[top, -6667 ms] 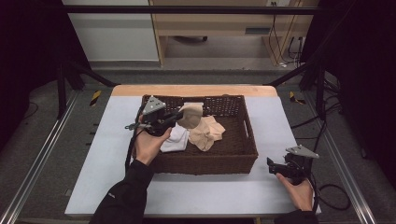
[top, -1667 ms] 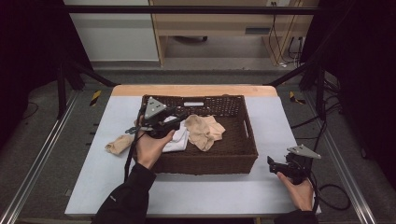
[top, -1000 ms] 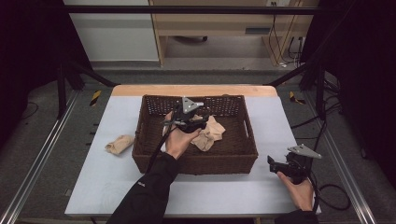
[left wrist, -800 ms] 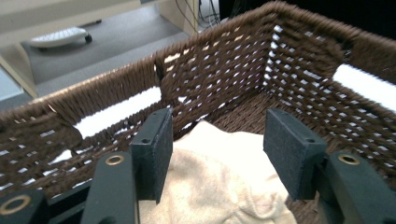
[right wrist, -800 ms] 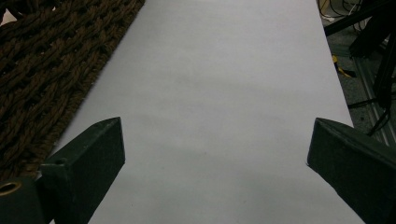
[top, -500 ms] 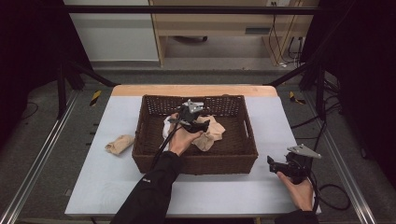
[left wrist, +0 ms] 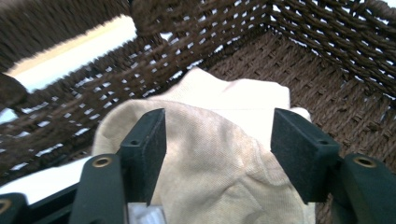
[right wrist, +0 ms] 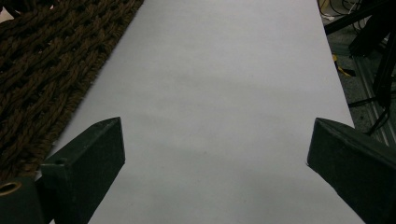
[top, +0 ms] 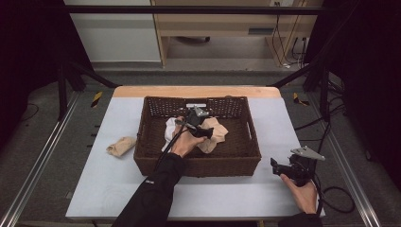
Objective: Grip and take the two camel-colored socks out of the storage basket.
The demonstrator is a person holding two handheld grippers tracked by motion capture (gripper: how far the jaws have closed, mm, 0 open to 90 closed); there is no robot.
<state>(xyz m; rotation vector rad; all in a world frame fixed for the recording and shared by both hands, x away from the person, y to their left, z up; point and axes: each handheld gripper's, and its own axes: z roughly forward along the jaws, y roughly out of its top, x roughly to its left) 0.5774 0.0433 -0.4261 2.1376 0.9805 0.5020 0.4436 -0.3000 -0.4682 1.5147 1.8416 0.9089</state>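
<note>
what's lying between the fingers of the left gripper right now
A beige cloth sits in the gap of the open left gripper, inside the wicker basket, as the left gripper view shows.

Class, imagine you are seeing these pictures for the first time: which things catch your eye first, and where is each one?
A dark brown wicker basket sits mid-table, with the left tool reaching into it, jaws open over a beige cloth lying inside. Another rolled beige cloth lies on the table just left of the basket. The right tool rests open at the table's near right corner.
</note>
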